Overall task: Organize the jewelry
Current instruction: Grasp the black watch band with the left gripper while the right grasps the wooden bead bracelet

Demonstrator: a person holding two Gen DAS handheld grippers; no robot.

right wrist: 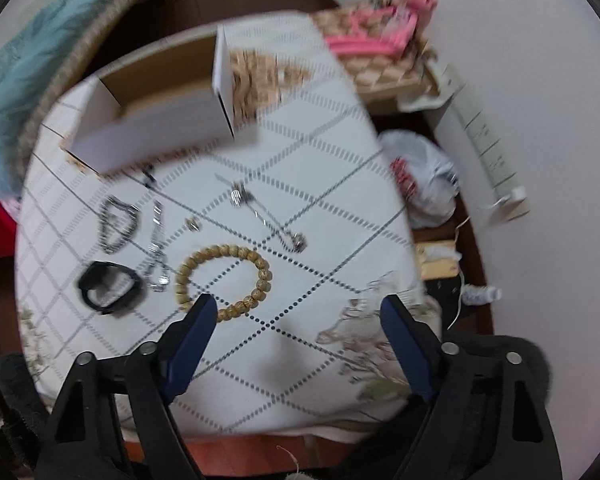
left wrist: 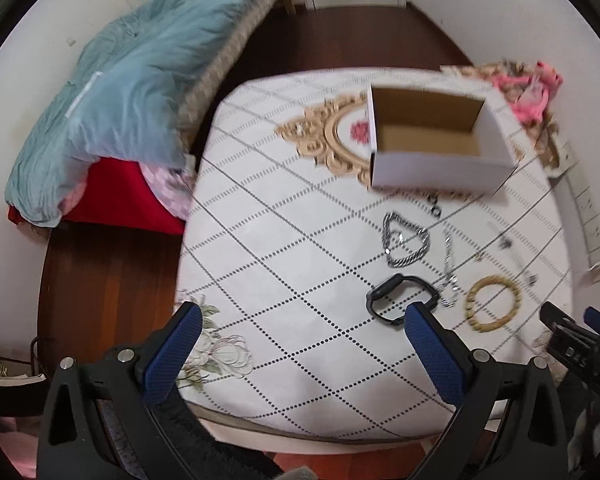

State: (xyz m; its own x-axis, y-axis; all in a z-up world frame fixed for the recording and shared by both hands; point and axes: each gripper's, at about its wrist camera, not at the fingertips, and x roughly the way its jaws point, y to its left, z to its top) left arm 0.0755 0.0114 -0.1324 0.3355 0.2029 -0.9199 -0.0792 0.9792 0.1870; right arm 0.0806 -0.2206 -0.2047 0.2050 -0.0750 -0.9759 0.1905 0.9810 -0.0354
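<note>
Jewelry lies on a table under a white cloth with a diamond pattern [left wrist: 292, 240] [right wrist: 300, 160]. A wooden bead bracelet [left wrist: 493, 303] [right wrist: 224, 280], a black watch band [left wrist: 400, 299] [right wrist: 110, 288], a thick silver chain [left wrist: 404, 242] [right wrist: 118, 224], a thin silver bracelet [left wrist: 450, 272] [right wrist: 156, 252] and a fine necklace [right wrist: 268, 216] are spread in front of an open, empty white cardboard box [left wrist: 432, 140] [right wrist: 156, 108]. My left gripper [left wrist: 302, 314] hangs open above the cloth, left of the watch band. My right gripper [right wrist: 298, 306] hangs open, its left fingertip over the bead bracelet's near edge; nothing is held.
A blue blanket [left wrist: 132, 92] is heaped on a bed left of the table. Pink hangers [right wrist: 376, 32] lie on a patterned box at the back right. A white power strip [right wrist: 484, 140] and a plastic bag [right wrist: 424, 184] sit on the floor to the right.
</note>
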